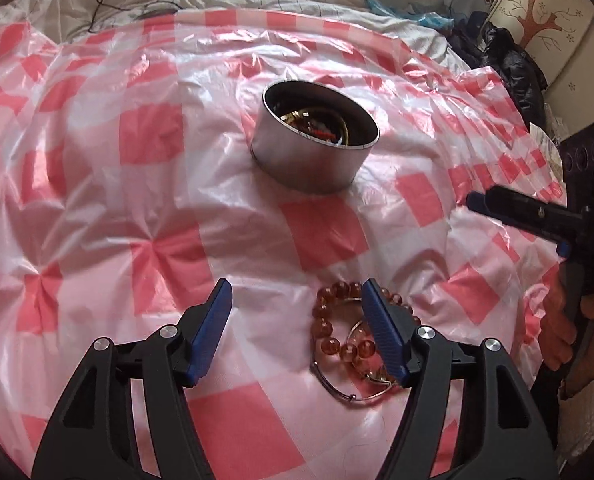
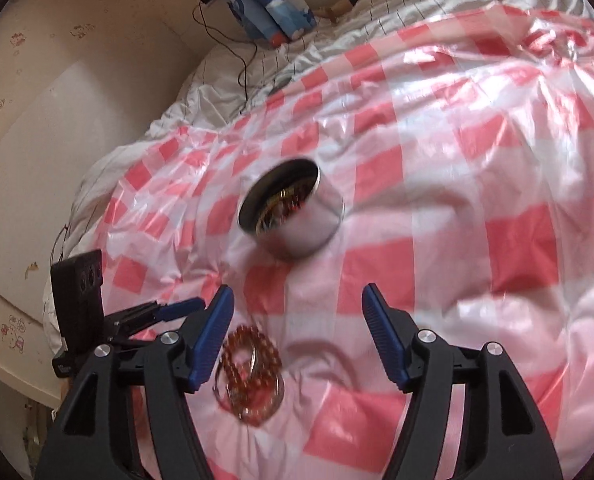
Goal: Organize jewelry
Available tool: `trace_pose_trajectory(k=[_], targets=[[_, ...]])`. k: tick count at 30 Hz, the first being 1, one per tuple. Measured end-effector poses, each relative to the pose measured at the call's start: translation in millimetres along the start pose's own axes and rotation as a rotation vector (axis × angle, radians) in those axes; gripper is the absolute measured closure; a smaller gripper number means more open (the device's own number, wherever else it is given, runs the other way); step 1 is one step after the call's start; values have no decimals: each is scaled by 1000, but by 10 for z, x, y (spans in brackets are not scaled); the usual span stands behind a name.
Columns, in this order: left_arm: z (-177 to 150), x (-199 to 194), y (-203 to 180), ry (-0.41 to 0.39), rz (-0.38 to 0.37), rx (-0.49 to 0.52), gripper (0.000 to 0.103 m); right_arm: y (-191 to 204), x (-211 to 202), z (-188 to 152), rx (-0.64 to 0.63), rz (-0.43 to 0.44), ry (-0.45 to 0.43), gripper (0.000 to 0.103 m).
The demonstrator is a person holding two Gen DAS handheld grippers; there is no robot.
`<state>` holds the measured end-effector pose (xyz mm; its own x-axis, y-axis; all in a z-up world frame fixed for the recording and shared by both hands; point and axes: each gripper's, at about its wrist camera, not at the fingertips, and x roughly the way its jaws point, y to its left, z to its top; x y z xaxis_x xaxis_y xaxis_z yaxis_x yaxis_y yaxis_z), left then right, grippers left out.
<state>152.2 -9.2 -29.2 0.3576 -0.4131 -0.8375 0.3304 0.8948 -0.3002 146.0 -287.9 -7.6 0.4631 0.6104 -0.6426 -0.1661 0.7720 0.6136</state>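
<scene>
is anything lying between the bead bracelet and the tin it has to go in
Nothing visible does. Only bare checked plastic sheet lies between the bead bracelet and the open metal tin. The tin has no lid on and already holds some jewelry.

Amber round-bead bracelet (image 1: 339, 334) partly hidden behind right-hand jaw of left gripper (image 1: 297, 334). Thin silver wire bangle (image 1: 337, 390) also cut by that jaw. Right wrist view motion-blurred. Contents of round silver metal tin (image 1: 317, 160), beyond jaws, too tangled to tell.
</scene>
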Motion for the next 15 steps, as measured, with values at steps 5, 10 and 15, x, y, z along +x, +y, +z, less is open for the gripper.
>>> trace_pose_trajectory(k=[5,10,15], targets=[[-90,127,-78,16,-27,-28,39,-129,50,-225,122,84,28,38],[-91,202,-190,31,8,4,39,-134,72,-250,130,75,21,38],[-95,211,-190,33,8,18,46,-182,170,-222,155,83,45,38]])
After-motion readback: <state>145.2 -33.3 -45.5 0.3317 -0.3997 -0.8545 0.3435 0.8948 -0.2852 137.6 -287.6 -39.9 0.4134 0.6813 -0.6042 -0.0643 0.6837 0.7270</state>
